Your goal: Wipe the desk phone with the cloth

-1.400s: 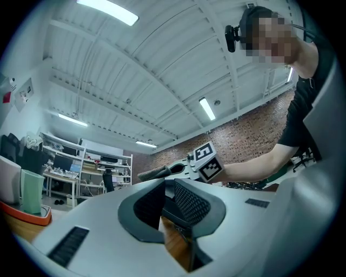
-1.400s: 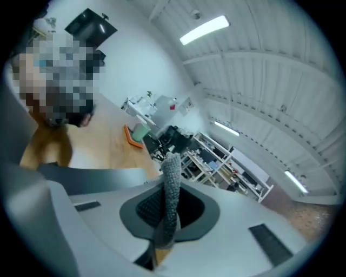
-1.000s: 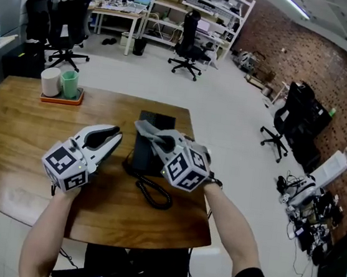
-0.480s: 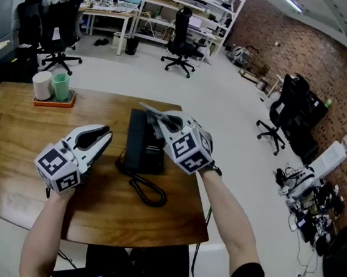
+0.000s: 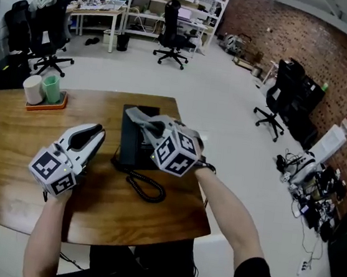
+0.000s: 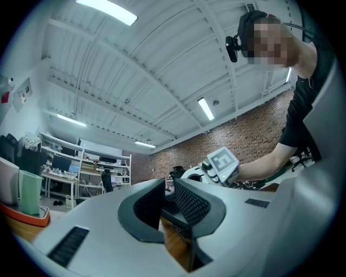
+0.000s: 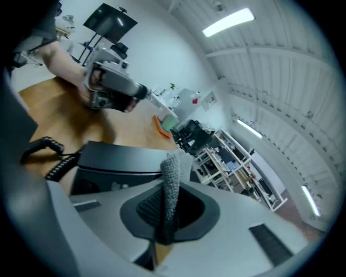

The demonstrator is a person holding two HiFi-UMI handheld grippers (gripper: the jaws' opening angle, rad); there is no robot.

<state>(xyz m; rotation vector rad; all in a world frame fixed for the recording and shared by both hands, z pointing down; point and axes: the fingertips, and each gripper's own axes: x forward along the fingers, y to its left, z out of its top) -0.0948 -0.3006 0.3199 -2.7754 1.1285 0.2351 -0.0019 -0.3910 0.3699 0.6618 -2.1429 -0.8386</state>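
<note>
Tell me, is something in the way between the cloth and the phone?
No, nothing visible is. The right gripper pinches the grey cloth right over the black phone, with no object between them. The left gripper is off to the side, over the table, with nothing in it.

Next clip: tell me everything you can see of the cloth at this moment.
The cloth is grey, with a coarse, knit-like texture, and looks soft. It is bunched into a narrow strip. The right gripper has its jaws shut on it, and the free end sticks out past the jaw tips. In the head view it hangs over the black desk phone; whether it touches the phone cannot be told.
</note>
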